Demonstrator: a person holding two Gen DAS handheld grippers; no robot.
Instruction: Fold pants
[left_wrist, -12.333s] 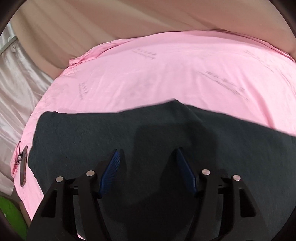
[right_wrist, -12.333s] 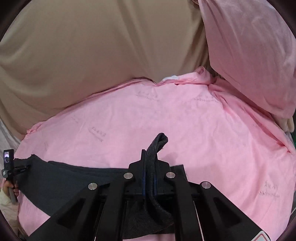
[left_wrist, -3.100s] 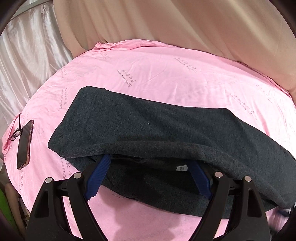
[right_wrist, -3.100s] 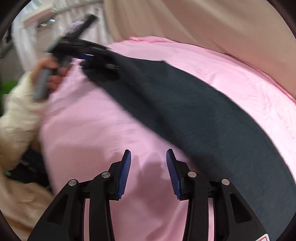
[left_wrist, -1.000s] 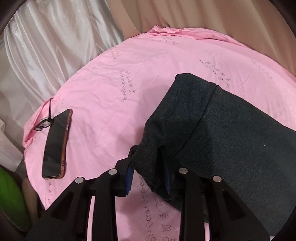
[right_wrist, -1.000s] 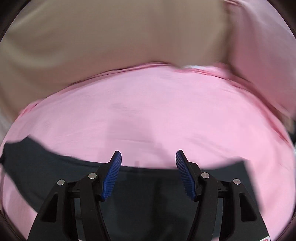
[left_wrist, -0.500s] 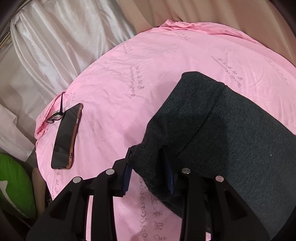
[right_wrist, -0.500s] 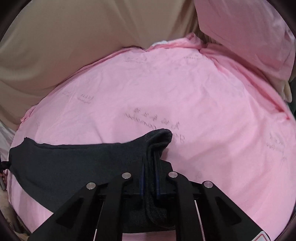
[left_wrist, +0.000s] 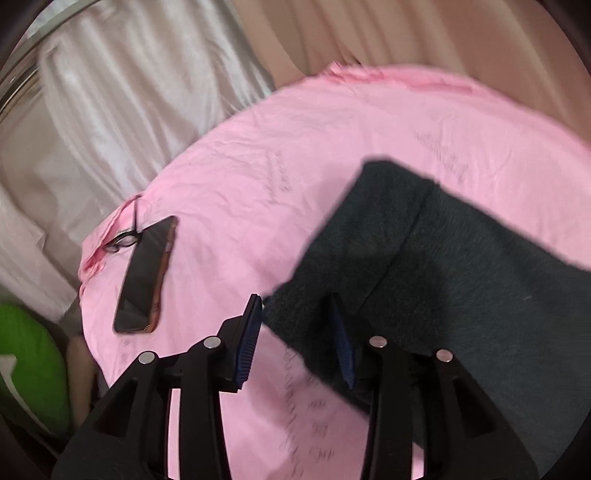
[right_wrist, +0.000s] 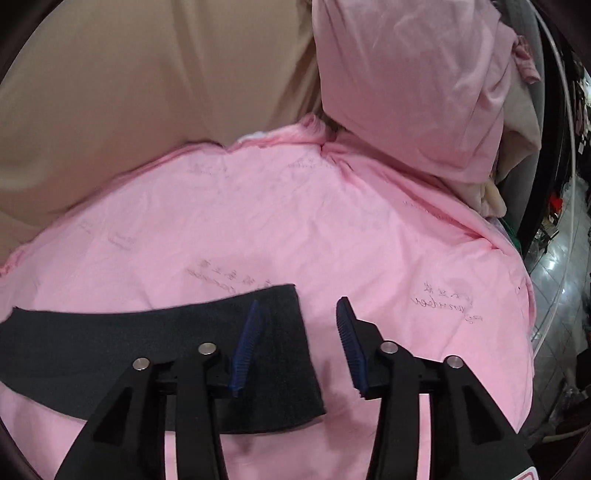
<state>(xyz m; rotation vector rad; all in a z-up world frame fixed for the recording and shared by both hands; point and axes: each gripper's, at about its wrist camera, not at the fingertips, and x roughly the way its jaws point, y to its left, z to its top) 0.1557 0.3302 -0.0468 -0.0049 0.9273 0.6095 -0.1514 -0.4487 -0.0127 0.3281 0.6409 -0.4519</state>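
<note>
The dark grey pants (left_wrist: 461, 266) lie folded lengthwise as a long strip on the pink bed sheet (left_wrist: 258, 177). In the left wrist view my left gripper (left_wrist: 295, 339) is open, its blue pads either side of the near corner of the waistband end, above the cloth. In the right wrist view the pants (right_wrist: 147, 343) stretch off to the left and their leg end stops near the middle. My right gripper (right_wrist: 299, 343) is open over that end, its left pad above the cloth and its right pad above bare sheet (right_wrist: 295, 221).
A phone (left_wrist: 146, 277) and a pair of glasses (left_wrist: 123, 238) lie at the bed's left edge. Silver and beige curtains (left_wrist: 129, 92) hang behind. A pink pillow (right_wrist: 406, 81) stands at the head of the bed on the right. A green object (left_wrist: 26, 362) sits below the bed edge.
Both grippers have opened and let go of the pants' ends, which now lie flat on the sheet. Both have drawn back a little.
</note>
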